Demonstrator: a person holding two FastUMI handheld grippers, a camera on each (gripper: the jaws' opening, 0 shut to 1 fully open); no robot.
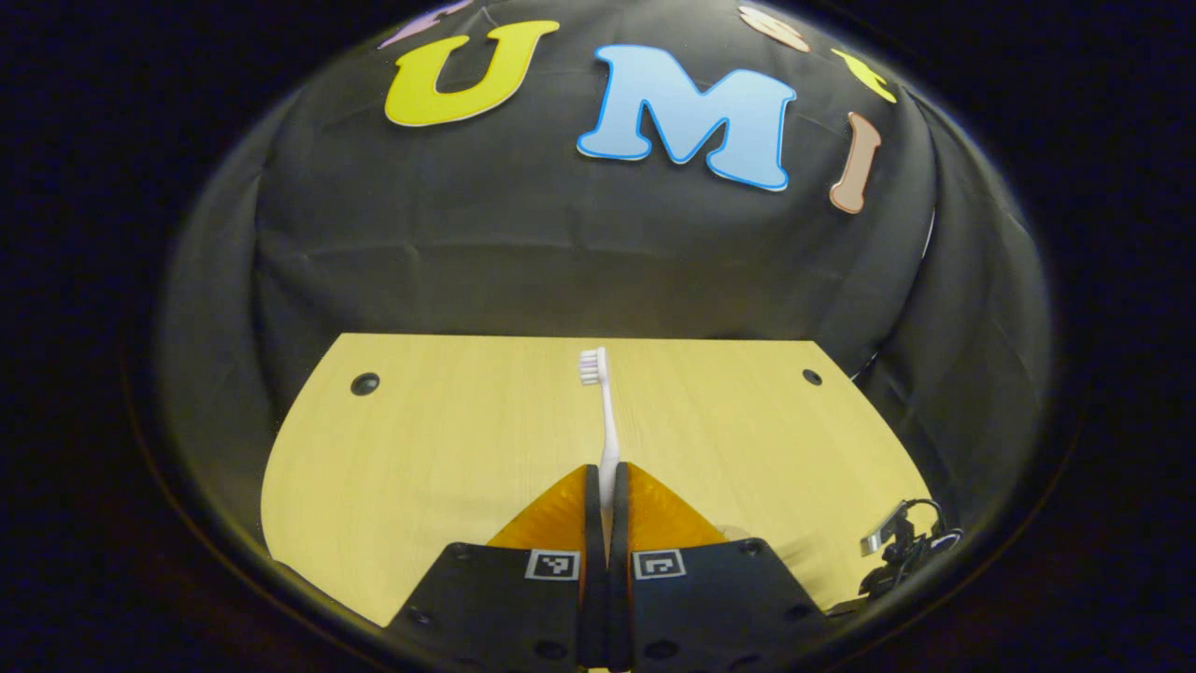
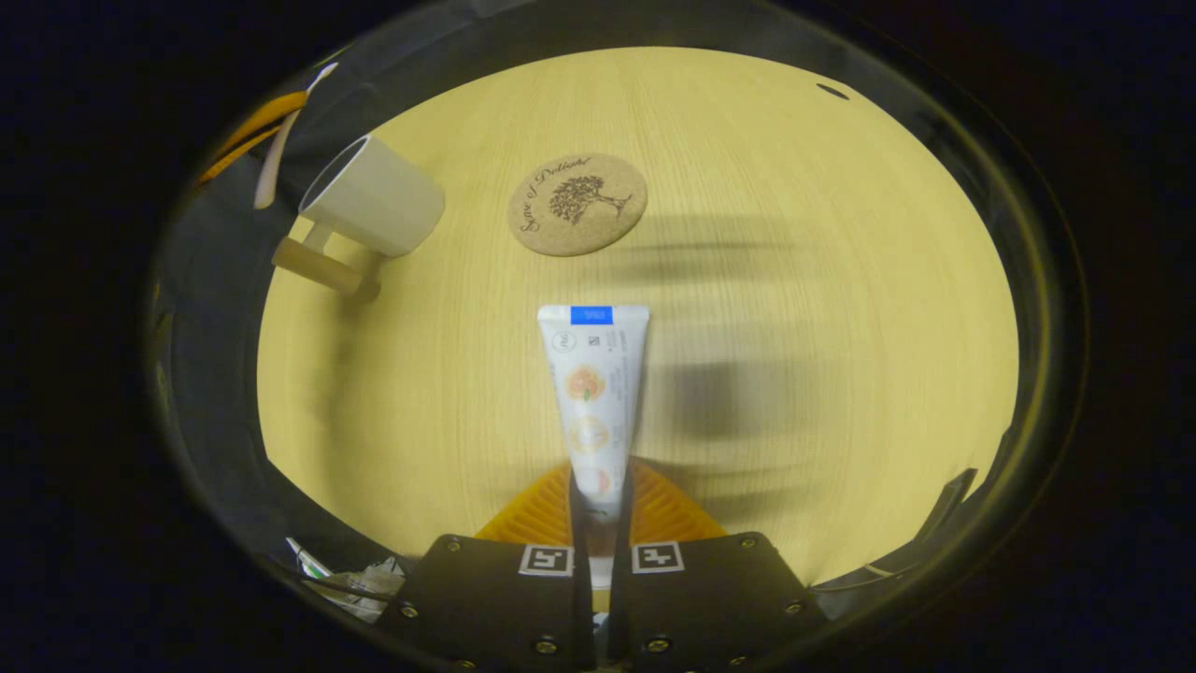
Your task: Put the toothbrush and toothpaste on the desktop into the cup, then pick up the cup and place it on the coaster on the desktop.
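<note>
A: Left gripper, state?

B: Clenched on the toothbrush. Both orange fingers press the white handle between them. The brush sticks straight out ahead of the fingertips, with its bristle head at the far end, seen over the far edge of the table.

A: Is the brush touching the table?

B: Cannot tell from the left gripper view. It lies along the gripper's own line, with bare wood on both sides of it.

A: Right gripper?

B: Grasping the toothpaste. Both fingers close on the narrow lower end of the tube, and the wide flat end with the blue patch points away from the gripper. A blurred shadow sits on the wood just right of the tube, so the tube looks lifted clear of the surface.

A: Cup?

B: In the right gripper view the white cup stands at the left edge of the table, tipped in the picture by the lens, with its open mouth toward the upper left. A wooden handle juts from its lower side. Nothing can be made out inside it.

A: Coaster?

B: The round cork coaster, with a tree print on it, lies flat on the table, to the right of the cup and apart from it, beyond the tube's flat end. Nothing rests on it.

A: Anything else by the cup?

B: The other gripper's orange fingers and the toothbrush show at the upper left, past the cup's rim. There is some clutter at the lower left, off the table, too dim to name.
</note>
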